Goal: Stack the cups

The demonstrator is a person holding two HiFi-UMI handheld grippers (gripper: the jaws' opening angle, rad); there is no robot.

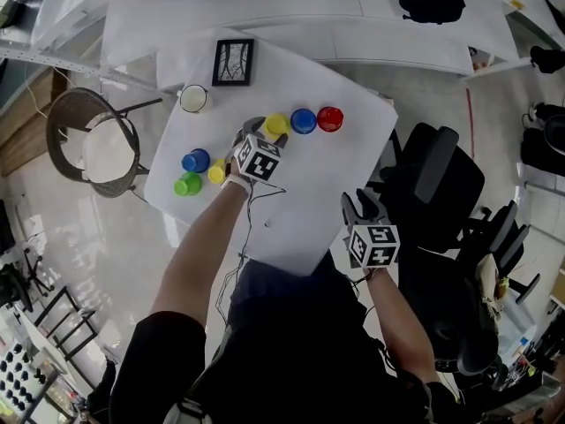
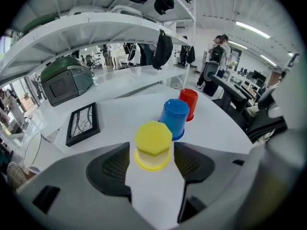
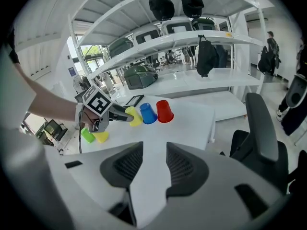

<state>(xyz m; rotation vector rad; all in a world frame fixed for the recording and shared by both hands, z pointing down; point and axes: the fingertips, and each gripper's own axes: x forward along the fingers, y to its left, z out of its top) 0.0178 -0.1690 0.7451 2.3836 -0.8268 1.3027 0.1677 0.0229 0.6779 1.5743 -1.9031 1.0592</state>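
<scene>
Our left tool [image 2: 152, 153] has its jaws spread apart around a yellow cup [image 2: 153, 145]. The cup stands upside down on the desk [image 2: 129, 110] between the two pads, which sit close on either side without clamping it, and a blue cup [image 2: 174, 118] and then a red cup [image 2: 189, 103] stand in a row just behind. Our right tool [image 3: 154, 152] hangs well apart from the cups near the desk's edge, jaws parted with only bare desk between them.

yellow cup [image 2: 152, 145], blue cup [image 2: 173, 119], red cup [image 2: 189, 103]
</scene>
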